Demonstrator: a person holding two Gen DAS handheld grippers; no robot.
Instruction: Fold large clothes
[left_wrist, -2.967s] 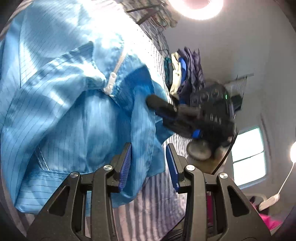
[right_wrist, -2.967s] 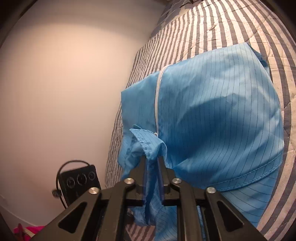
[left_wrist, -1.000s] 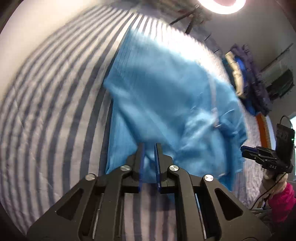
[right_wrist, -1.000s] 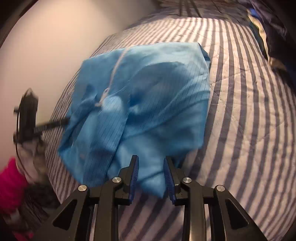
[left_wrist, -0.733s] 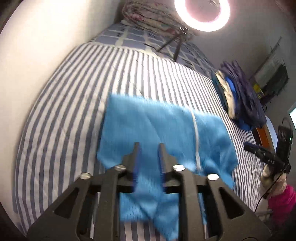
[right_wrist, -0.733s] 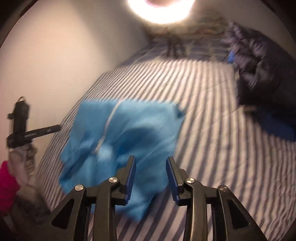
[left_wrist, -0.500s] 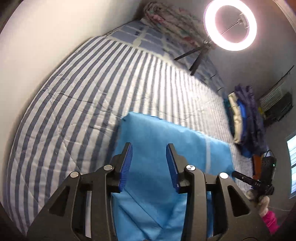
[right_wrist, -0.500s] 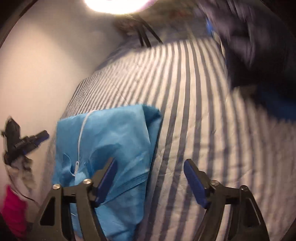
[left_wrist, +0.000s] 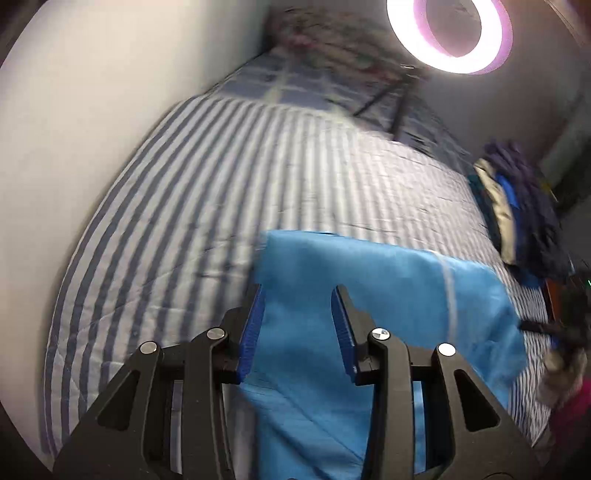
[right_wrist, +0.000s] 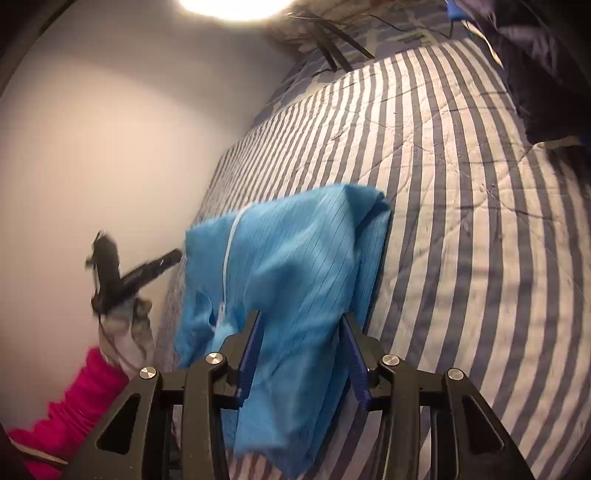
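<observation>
the blue garment (right_wrist: 295, 258) lies folded on the striped bedcover (right_wrist: 461, 221), its white zipper (right_wrist: 231, 236) on top, near the wall-side edge. both the left gripper (left_wrist: 297, 325) and right gripper (right_wrist: 301, 350) hover over it with jaws apart, gripping nothing. a pile of dark clothes (left_wrist: 524, 206) sits well apart, beyond the ring light (left_wrist: 450, 33).

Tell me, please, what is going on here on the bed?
A person with a gripper in each hand is folding a blue garment on a striped bed. The garment lies folded over, its white zipper showing. The left gripper and the right gripper both hover above it with jaws apart, gripping nothing. A pile of other clothes sits at the bed's far side.
</observation>
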